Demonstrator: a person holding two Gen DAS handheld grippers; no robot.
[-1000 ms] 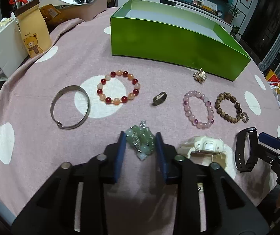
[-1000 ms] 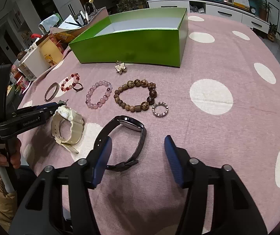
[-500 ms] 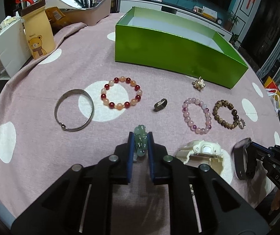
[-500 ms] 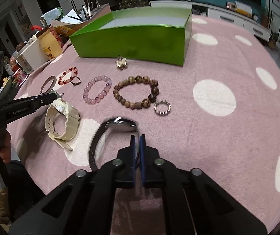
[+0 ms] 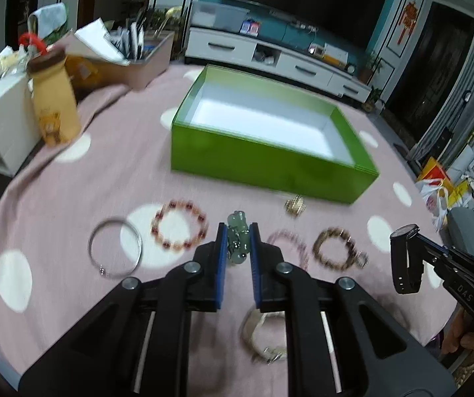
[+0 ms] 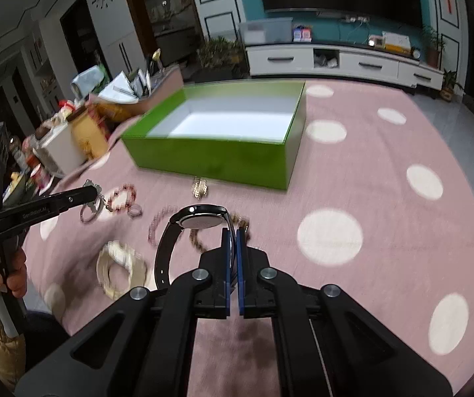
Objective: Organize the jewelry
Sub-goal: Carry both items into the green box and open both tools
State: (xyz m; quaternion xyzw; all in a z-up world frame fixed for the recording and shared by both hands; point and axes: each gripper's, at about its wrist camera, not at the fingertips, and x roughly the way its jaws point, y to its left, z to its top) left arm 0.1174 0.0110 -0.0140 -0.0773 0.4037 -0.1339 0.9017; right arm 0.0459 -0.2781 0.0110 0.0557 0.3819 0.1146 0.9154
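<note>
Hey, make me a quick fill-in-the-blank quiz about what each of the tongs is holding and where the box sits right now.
1. The left tongs are shut on a pale ____ bead charm.
2. The right tongs grip the black ____ by its strap.
3. The open box beyond the jewelry has ____ outer walls.
4. The silver bangle lies on the ____ polka-dot cloth.

Missing words: green; watch; green; pink
</note>
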